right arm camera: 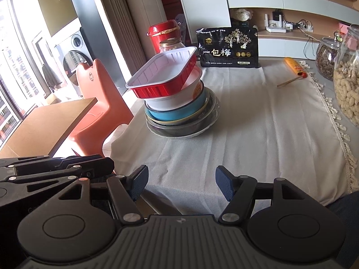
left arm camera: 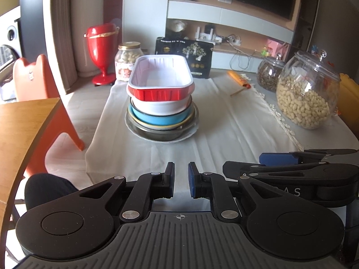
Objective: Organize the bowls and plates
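While both wrist views take in the same stack of dishes point(left arm camera: 161, 109) on the white cloth-covered table point(left arm camera: 224, 134), each adds detail the other lacks. From the left wrist, the stack reads layer by layer: a red foil tray with a white inside point(left arm camera: 160, 78) on top, a white bowl point(left arm camera: 161, 107) under it, then a light blue bowl point(left arm camera: 157, 118), a dark metal-looking bowl and a pale plate point(left arm camera: 190, 132) at the base. Right of the stack stand two round glass jars, the nearer one filled with peanuts point(left arm camera: 305, 98), the farther with dark seeds point(left arm camera: 269, 76). From the right wrist, the red foil tray point(right arm camera: 163, 76) is seen to sit tilted, its left end overhanging the stack; left of the stack this view alone shows a bright window and a washing machine point(right arm camera: 76, 42). A black printed pouch point(right arm camera: 228, 47) stands behind the stack in both views, and an orange plastic chair point(right arm camera: 98, 103) stands to its left off the table.

Left gripper point(left arm camera: 181, 182): jaws drawn nearly together with nothing between them, low at the near table edge, the stack straight ahead and well apart from it. Right gripper point(right arm camera: 181, 185): jaws spread, nothing between them, also at the near edge, the stack ahead and slightly to its left, well apart. The two grippers lie just beside each other.
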`<state>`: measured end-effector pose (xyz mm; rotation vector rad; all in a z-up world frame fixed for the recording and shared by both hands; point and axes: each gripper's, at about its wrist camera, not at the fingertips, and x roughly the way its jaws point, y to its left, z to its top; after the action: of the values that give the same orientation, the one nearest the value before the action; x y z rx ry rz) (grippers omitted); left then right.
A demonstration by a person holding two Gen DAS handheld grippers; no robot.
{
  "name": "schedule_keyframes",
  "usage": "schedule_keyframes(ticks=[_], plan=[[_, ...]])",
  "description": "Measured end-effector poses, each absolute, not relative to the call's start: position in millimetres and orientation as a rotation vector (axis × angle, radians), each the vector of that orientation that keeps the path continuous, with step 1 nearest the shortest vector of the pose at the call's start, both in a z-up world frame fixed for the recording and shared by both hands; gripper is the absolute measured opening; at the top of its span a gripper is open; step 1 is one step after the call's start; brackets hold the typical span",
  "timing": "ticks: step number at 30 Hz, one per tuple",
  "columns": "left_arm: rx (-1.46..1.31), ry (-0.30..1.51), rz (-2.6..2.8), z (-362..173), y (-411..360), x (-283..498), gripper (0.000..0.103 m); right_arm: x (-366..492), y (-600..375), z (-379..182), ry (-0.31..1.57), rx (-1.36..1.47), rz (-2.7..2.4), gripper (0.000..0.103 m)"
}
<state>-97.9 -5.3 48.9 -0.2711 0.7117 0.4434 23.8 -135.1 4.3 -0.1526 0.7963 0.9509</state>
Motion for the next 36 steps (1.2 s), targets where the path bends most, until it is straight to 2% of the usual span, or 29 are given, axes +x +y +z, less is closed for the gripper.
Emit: schedule_keyframes(ticks=[36], plan=[[-0.284,0.701,0.438,51.0,-4.0,-100.2,0.016,21.0,-132.0,4.8,0.791,-0.157,0.946,0.067]])
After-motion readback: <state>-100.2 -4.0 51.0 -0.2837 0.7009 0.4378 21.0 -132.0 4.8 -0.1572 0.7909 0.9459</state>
